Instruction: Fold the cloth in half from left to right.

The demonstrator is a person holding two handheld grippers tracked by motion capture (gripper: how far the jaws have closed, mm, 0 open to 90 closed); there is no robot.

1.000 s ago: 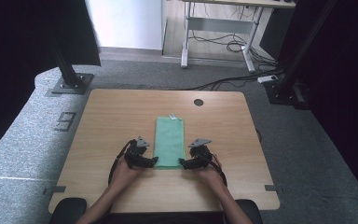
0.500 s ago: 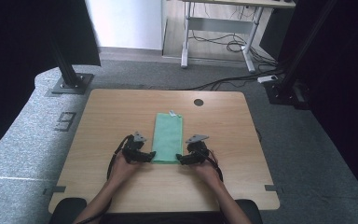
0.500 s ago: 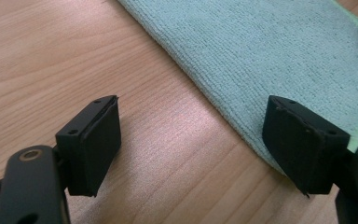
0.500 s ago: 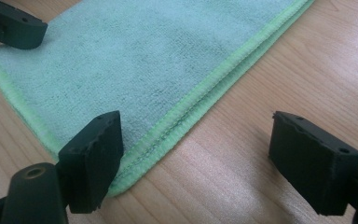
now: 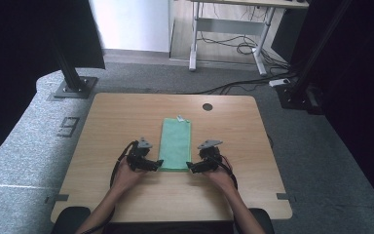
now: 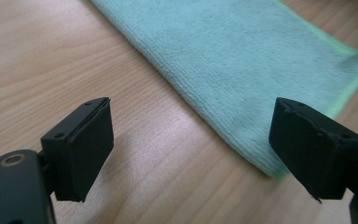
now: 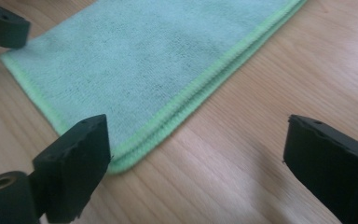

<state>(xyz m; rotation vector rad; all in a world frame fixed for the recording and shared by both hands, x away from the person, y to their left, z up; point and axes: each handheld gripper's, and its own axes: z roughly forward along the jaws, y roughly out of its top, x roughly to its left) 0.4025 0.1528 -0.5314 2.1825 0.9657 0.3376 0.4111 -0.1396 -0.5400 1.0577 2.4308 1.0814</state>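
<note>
Left tongs [image 5: 157, 165] and right tongs [image 5: 191, 167] both stand wide, holding nothing, one at each near corner of the green cloth [image 5: 176, 144]. The cloth lies folded flat, lengthwise at mid-table [image 5: 107, 122]. Risk: closing on a doubled edge may catch one layer only, so the fold opens on lifting.

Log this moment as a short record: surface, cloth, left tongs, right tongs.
surface: wooden table
cloth: green cloth, folded into a long strip, lying flat, white tag at far end
left tongs: left tongs open, at cloth's near left corner, not gripping it
right tongs: right tongs open, at cloth's near right corner, not gripping it
</note>
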